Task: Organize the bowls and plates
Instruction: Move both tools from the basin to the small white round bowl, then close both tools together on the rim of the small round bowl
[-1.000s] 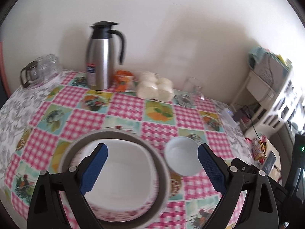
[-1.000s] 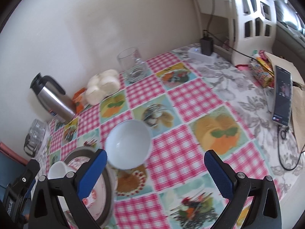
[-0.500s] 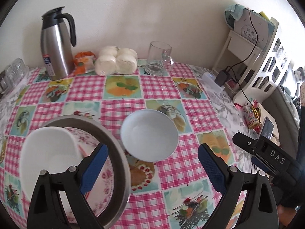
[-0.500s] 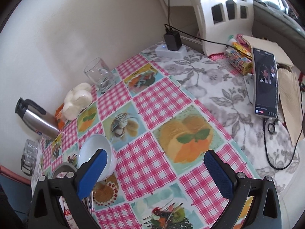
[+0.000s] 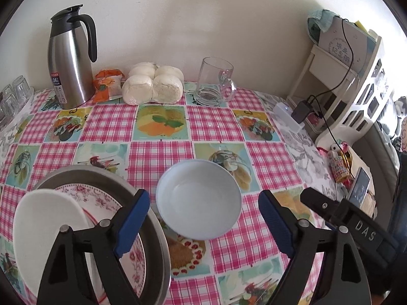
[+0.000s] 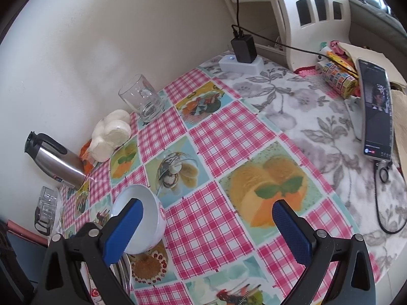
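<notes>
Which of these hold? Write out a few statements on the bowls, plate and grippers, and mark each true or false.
1. The left gripper is open, holding nothing. True.
2. The round white bowl sits inside the metal tray. False: it stands on the tablecloth beside the tray.
3. A floral plate lies in the metal tray. True.
4. The right gripper is shut on the glass mug. False: it is open, and the mug stands far back by the wall.

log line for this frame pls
left gripper: open, framing white bowl | right gripper: open, empty | square bowl: on floral plate in metal tray
</notes>
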`<move>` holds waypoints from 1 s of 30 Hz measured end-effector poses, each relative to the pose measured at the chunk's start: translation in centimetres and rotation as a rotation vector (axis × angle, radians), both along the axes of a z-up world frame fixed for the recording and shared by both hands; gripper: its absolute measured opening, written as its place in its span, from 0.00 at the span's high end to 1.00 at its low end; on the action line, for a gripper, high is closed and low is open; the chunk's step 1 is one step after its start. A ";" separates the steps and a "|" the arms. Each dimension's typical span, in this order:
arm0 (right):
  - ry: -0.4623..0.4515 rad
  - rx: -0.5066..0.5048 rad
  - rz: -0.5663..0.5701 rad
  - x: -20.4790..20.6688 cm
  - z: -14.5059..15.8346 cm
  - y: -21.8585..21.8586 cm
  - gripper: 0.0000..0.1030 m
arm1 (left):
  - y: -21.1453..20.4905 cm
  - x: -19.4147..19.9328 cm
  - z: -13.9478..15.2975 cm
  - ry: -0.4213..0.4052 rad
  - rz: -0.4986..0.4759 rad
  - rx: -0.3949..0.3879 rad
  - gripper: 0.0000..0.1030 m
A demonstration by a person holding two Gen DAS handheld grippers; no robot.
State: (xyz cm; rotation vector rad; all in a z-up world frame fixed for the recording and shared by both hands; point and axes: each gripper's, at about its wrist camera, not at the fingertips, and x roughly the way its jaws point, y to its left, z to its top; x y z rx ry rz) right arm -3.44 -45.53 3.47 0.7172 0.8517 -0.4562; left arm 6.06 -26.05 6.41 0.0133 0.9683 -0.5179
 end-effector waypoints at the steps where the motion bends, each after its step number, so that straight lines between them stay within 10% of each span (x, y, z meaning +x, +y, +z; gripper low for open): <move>1: -0.001 0.005 0.001 0.2 -0.2 0.0 0.01 | 0.0 0.3 -0.1 -0.001 0.003 0.000 0.15; 19: 0.069 0.024 0.144 5.4 -5.1 2.9 0.21 | -1.4 3.0 -2.2 -0.014 -0.009 0.022 0.24; 30: 0.064 0.080 0.238 7.1 -6.9 5.9 0.73 | -1.3 3.1 -2.5 -0.001 -0.017 0.023 0.24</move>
